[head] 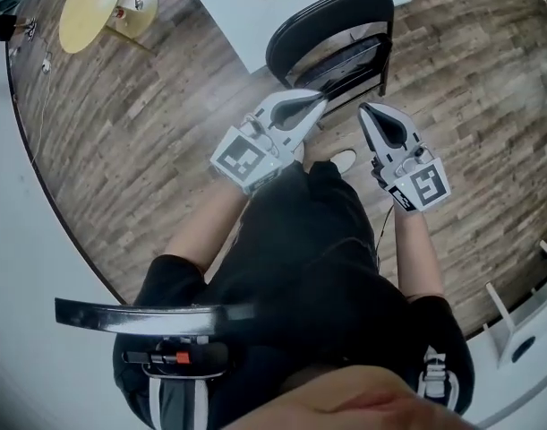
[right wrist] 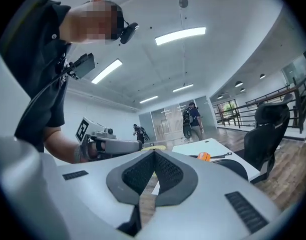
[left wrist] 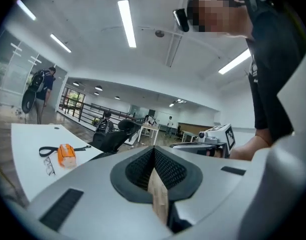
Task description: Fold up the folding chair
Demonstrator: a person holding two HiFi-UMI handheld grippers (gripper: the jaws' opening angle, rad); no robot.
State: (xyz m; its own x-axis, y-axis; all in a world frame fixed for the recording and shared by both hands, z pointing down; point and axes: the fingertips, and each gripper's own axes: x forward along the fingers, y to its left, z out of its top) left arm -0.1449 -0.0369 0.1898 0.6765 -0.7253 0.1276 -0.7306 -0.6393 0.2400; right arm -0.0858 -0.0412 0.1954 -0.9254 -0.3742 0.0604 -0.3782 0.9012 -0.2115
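The black folding chair (head: 331,43) stands on the wood floor against the corner of the white table (head: 228,12), its seat tipped up close to the back frame. Both grippers are held level in front of the person's body, above and short of the chair, touching nothing. My left gripper (head: 322,101) is shut and empty, its ribbed pads (left wrist: 165,166) meeting with only floor visible behind them. My right gripper (head: 364,110) is also shut and empty, its pads (right wrist: 165,169) pressed together. Each gripper shows in the other's view: the right gripper (left wrist: 213,136) and the left gripper (right wrist: 107,144).
Glasses (left wrist: 48,166), an orange object (left wrist: 66,155) and a black strap lie on the white table. A round yellow stool (head: 89,7) stands at the far left. A white rack (head: 524,330) is at the lower right. A black office chair (right wrist: 265,129) and people stand farther off.
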